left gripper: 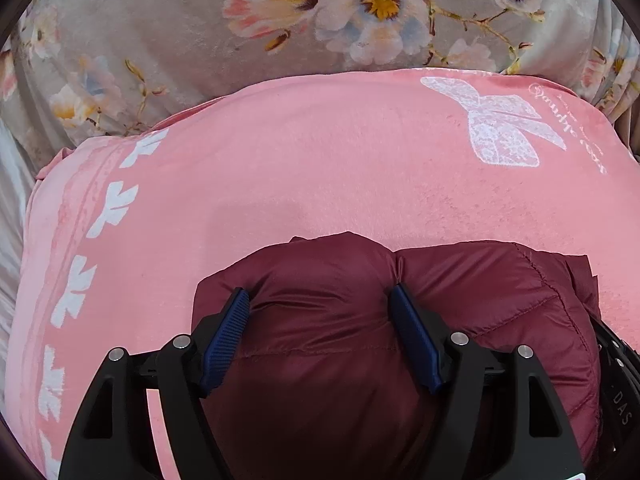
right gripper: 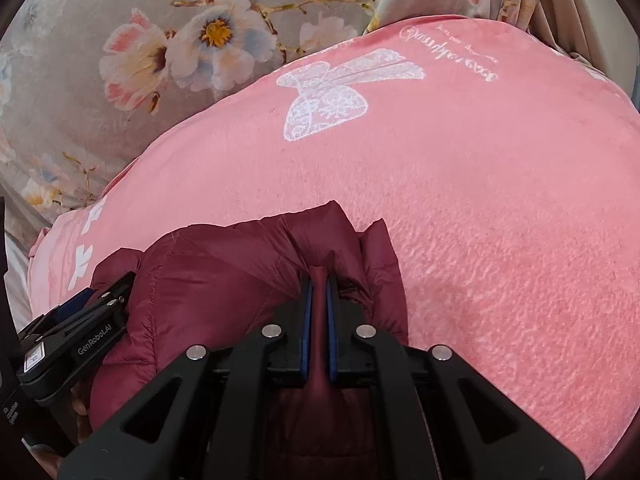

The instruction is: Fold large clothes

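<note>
A puffy maroon quilted jacket (left gripper: 500, 288) lies bunched on a pink blanket (left gripper: 320, 160) at the near edge of both views. My left gripper (left gripper: 320, 300) has its jaws wide, and its blue pads (left gripper: 228, 328) press into a thick bulge of the jacket from both sides. In the right wrist view my right gripper (right gripper: 319, 276) is shut tight on a thin fold of the same jacket (right gripper: 208, 276), which pokes up between the pads. The left gripper (right gripper: 86, 294) shows at that view's lower left, against the jacket's side. The jacket's near part is hidden under the grippers.
The pink blanket (right gripper: 480, 200) bears a white bow print (right gripper: 332, 96), script lettering and a white leaf border (left gripper: 112, 208). Beyond it lies a grey floral sheet (left gripper: 160, 20). White cloth (left gripper: 12, 200) shows at the far left.
</note>
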`<action>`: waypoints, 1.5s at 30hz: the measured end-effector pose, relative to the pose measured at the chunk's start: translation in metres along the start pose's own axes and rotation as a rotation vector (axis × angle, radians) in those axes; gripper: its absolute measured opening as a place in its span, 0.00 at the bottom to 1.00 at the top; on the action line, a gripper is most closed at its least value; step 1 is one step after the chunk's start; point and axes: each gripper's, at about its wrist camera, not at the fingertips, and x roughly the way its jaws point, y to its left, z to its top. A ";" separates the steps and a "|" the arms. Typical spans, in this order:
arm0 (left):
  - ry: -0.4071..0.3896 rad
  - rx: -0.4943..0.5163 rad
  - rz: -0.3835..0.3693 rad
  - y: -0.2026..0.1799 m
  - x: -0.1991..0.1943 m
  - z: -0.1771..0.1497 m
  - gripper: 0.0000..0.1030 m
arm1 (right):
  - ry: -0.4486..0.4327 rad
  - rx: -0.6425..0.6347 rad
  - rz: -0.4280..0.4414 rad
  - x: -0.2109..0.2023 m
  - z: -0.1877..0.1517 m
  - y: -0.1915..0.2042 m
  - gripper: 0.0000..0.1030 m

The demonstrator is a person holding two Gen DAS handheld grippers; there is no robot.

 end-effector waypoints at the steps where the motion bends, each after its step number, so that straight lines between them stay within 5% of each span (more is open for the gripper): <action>1: -0.005 0.001 0.004 -0.001 0.001 -0.001 0.70 | -0.001 -0.002 -0.001 0.000 -0.001 0.000 0.04; 12: -0.048 0.004 0.021 -0.006 0.007 -0.009 0.72 | -0.017 0.001 0.008 0.001 -0.005 -0.002 0.04; 21: -0.048 -0.032 -0.022 0.003 0.002 -0.006 0.74 | -0.013 0.116 0.143 -0.006 -0.003 -0.022 0.12; 23: -0.040 -0.042 -0.046 0.009 -0.005 -0.004 0.74 | -0.023 0.116 0.130 -0.014 -0.004 -0.021 0.18; 24: -0.037 -0.048 -0.061 0.012 -0.011 -0.004 0.74 | -0.040 0.113 0.129 -0.020 -0.004 -0.021 0.29; 25: -0.037 -0.057 -0.067 0.015 -0.017 -0.004 0.74 | -0.066 0.110 0.101 -0.029 -0.005 -0.021 0.50; 27: -0.041 -0.073 -0.083 0.020 -0.029 -0.004 0.74 | -0.102 0.102 0.059 -0.039 -0.007 -0.022 0.62; 30: -0.041 -0.071 -0.087 0.022 -0.045 -0.003 0.74 | -0.013 0.091 0.089 -0.029 -0.008 -0.021 0.54; 34: -0.012 -0.061 -0.082 0.015 -0.055 -0.003 0.74 | -0.050 0.054 0.107 -0.049 -0.008 -0.012 0.11; 38: -0.027 -0.039 -0.065 0.010 -0.063 -0.003 0.74 | -0.138 -0.006 0.074 -0.085 -0.004 -0.004 0.07; 45: 0.020 -0.030 -0.043 -0.002 -0.031 -0.015 0.76 | -0.024 0.011 0.028 -0.042 -0.021 -0.021 0.08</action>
